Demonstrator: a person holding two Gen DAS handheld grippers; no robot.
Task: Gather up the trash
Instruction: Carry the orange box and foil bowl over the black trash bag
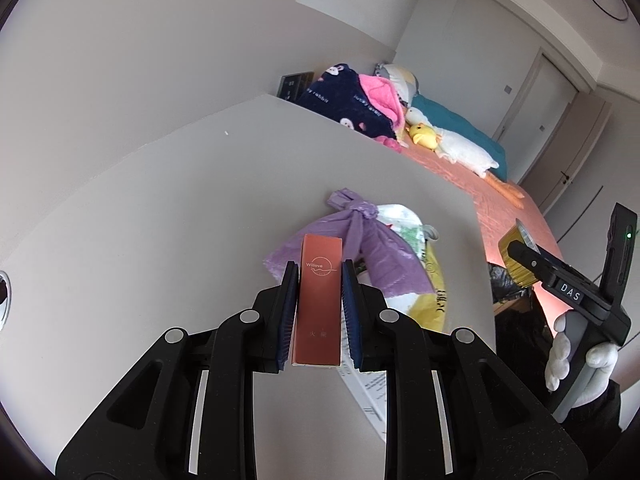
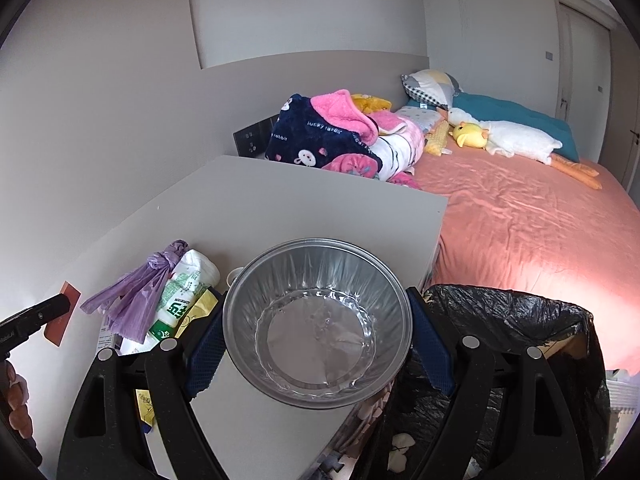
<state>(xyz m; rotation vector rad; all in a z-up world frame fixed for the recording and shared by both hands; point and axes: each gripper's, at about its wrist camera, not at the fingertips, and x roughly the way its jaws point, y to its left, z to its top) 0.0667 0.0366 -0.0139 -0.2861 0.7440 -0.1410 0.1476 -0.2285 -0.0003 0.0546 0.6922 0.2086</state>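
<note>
An orange carton is clamped in the left gripper jaws above the surface; a foil bowl (empty) is gripped by the right gripper beside a black-lined bin.

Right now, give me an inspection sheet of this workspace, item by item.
Surface: grey tabletop beside a bed, partly bare.
Job's things: orange box clamped in the left tool; foil bowl clamped in the right tool, near the table's edge; black-lined trash bin to its right, open.
Clutter: knotted purple bag, green-printed white bag, yellow wrapper and a printed white carton piled on the table.
Grippers: both shut on their loads.
Cables: nothing seen.
Surroundings: bed with pink sheet, blankets, goose plush, wall sockets.
</note>
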